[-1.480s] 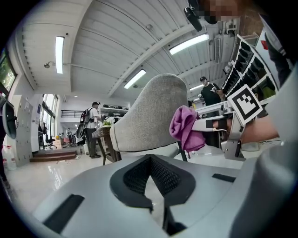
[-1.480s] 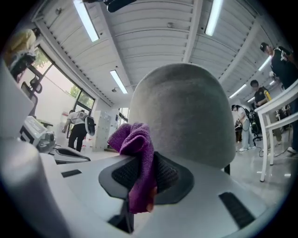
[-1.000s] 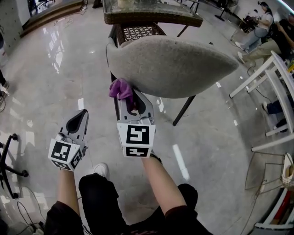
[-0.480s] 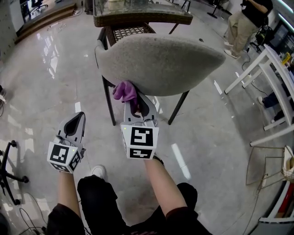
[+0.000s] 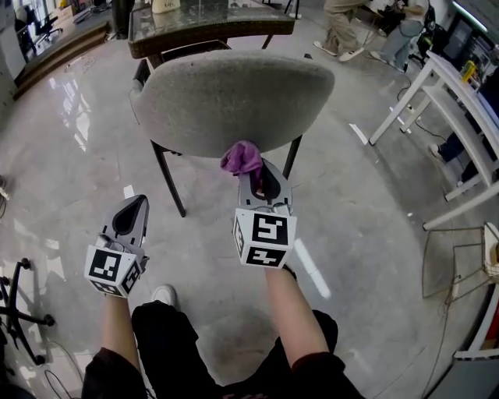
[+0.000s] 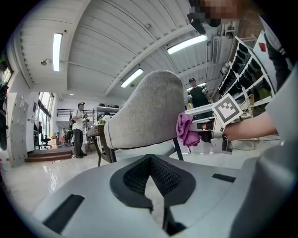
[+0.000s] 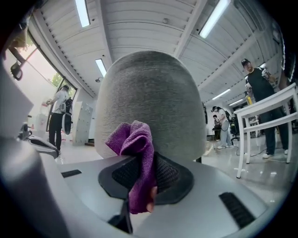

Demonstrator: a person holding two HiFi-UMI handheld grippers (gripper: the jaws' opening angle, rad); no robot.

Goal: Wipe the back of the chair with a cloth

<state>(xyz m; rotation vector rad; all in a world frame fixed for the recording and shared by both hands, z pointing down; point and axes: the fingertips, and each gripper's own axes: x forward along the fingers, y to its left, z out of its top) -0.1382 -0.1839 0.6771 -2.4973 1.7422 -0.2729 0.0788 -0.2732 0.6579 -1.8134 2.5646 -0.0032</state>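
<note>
A grey upholstered chair (image 5: 234, 97) on dark metal legs faces away from me, its curved back (image 7: 151, 102) filling the right gripper view. My right gripper (image 5: 261, 173) is shut on a purple cloth (image 5: 242, 157), which bunches against the lower edge of the chair back, right of its middle. That cloth (image 7: 135, 162) hangs folded between the jaws. My left gripper (image 5: 131, 210) is shut on nothing, low and to the left of the chair, clear of it. From the left gripper view the chair (image 6: 144, 114) stands ahead with the cloth (image 6: 185, 130) at its right edge.
A dark wicker table (image 5: 207, 23) stands just beyond the chair. A white frame table (image 5: 444, 117) is at the right, and a wire rack (image 5: 460, 273) lower right. An office chair base (image 5: 15, 300) sits at the far left. People stand in the background. The floor is glossy tile.
The right gripper with the cloth has slid rightward along the lower edge of the chair back, from its left end toward its middle. The left gripper has barely moved.
</note>
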